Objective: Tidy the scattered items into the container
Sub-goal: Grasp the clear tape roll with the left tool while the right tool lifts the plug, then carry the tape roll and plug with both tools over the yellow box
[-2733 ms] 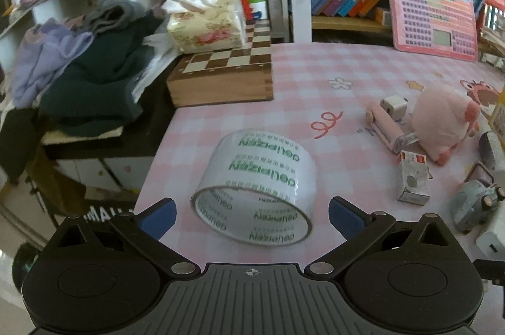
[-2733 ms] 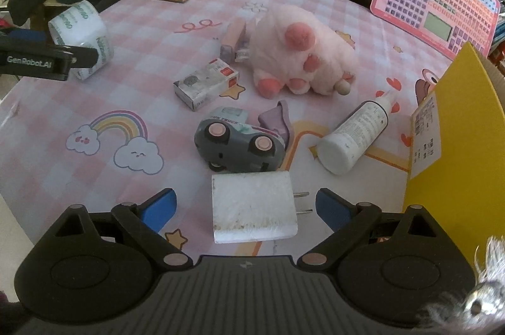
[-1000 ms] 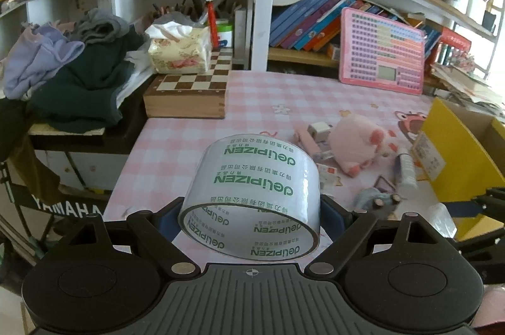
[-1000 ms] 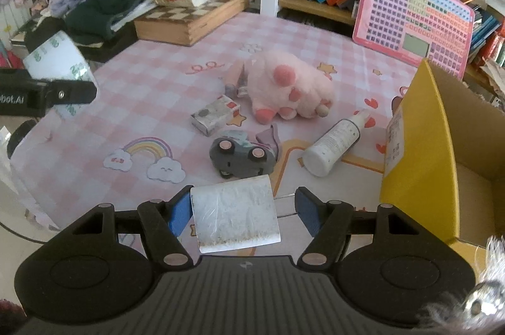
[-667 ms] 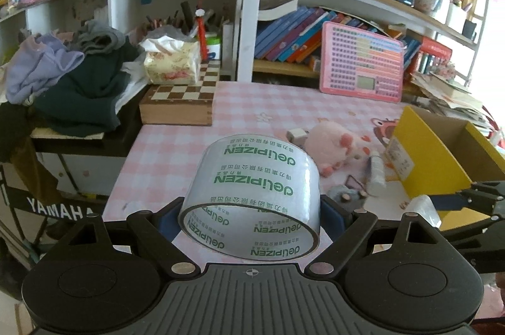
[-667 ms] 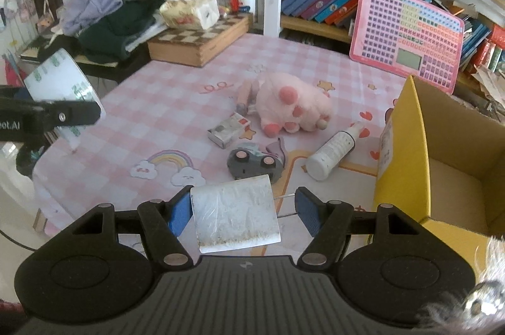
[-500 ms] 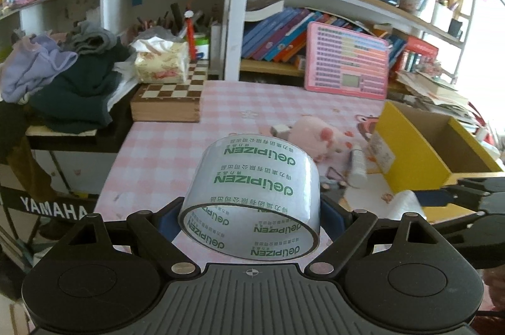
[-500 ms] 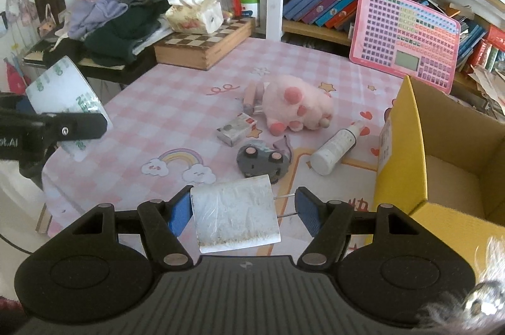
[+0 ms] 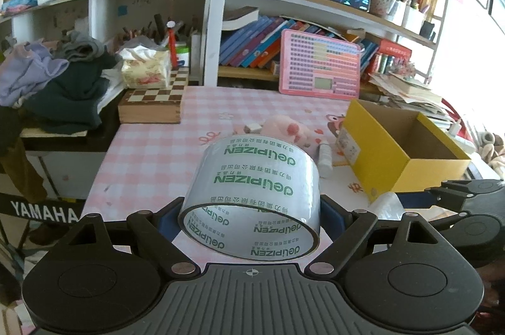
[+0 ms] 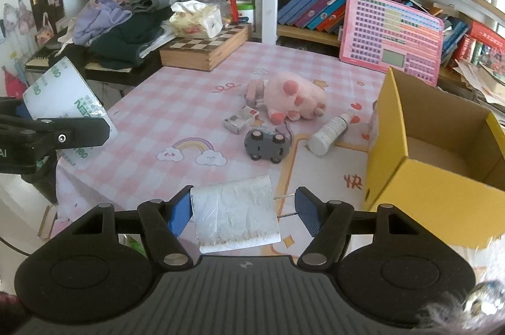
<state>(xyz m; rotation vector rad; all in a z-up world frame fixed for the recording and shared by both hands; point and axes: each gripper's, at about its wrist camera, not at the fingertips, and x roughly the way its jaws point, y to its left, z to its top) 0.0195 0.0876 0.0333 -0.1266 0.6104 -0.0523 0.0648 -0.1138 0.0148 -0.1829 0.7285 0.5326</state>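
My left gripper (image 9: 249, 216) is shut on a clear tape roll (image 9: 252, 199) with green lettering and holds it high above the table's near left edge. My right gripper (image 10: 241, 213) is shut on a white charger plug (image 10: 235, 216), its prongs pointing right. The yellow cardboard box (image 10: 419, 164) stands open at the right; it also shows in the left wrist view (image 9: 394, 164). A pink plush (image 10: 293, 98), a grey toy car (image 10: 266, 144), a white bottle (image 10: 329, 131) and a small carton (image 10: 241, 120) lie on the pink checked table (image 10: 176, 110).
A wooden chessboard box (image 10: 205, 47) with a tissue box on it sits at the far left. A pink toy keyboard (image 10: 391, 47) leans against the bookshelf behind. A pile of clothes (image 10: 123, 25) lies on a side surface at the left.
Both grippers closed on their items, the tape roll and the plug, and lifted them up and back from the table. The box has come further into view.
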